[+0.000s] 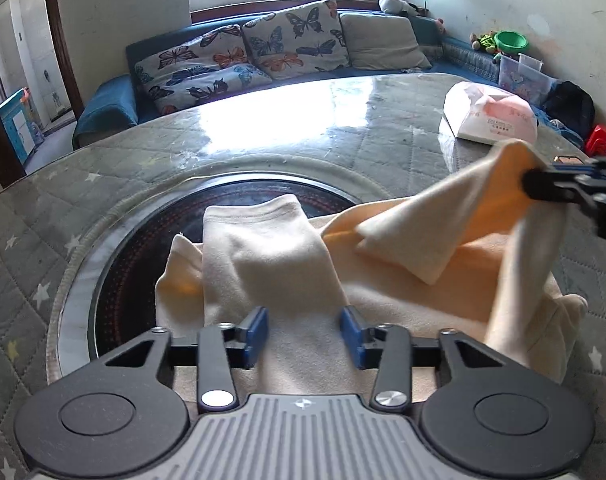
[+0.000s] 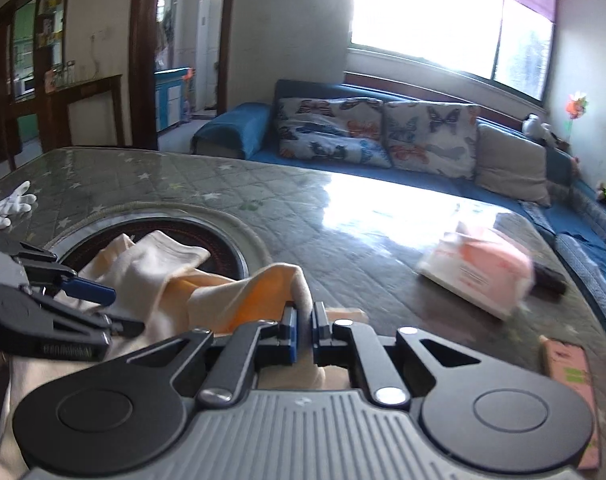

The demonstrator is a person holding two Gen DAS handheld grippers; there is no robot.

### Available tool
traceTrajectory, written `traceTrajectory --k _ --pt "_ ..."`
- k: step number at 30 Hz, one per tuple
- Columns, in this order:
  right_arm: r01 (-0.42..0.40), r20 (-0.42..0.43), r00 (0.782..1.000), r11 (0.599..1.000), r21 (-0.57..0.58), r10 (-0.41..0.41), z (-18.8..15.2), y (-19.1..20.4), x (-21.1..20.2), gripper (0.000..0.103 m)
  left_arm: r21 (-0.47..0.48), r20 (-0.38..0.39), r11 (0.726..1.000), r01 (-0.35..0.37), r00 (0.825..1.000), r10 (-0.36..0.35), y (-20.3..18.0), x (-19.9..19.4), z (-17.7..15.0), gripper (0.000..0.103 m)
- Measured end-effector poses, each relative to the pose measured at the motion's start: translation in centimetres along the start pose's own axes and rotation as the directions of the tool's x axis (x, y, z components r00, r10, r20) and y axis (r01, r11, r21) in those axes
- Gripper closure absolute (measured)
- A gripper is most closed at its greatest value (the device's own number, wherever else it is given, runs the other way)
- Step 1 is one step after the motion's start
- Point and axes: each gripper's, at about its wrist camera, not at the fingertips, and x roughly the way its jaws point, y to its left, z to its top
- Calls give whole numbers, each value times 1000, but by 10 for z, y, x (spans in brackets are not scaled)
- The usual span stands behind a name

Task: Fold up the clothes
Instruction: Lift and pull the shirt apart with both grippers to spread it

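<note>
- Your left gripper [image 1: 305, 332] hangs over the cream garment [image 1: 271, 264], jaws spread, cloth under them but not pinched.
- The garment lies on the table [image 1: 103, 184], partly over the round dark plate [image 1: 143, 248].
- Your right gripper [image 2: 303, 330] is pressed together on a lifted fold of the garment.
- A tissue pack [image 1: 491, 114] sits farther right.

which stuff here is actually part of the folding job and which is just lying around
In the job:
- cream garment
- right gripper, shut on a lifted corner of it
- left gripper, open over it

Lying about:
- white and pink packet
- white gloves
- pink phone
- butterfly cushions
</note>
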Motion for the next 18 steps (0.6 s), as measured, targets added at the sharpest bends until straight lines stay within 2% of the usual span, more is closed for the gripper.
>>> traceTrajectory --k 4,6,13,18 --pt "51 3 999 999 18 -51 -16 -14 -19 97 -16 4 1000 -13 1000 13 2 -2 -1 87" --pt "74 2 997 997 31 -74 -24 -21 -28 97 -24 5 999 -24 1000 24 5 -4 -3 93" --pt "139 -23 990 985 107 -137 -59 -43 -51 97 -86 28 992 -87 996 90 28 -25 -16 100" --pt "176 -56 984 973 151 -170 -85 -52 -61 97 -185 46 970 -159 984 170 64 -53 -35 101"
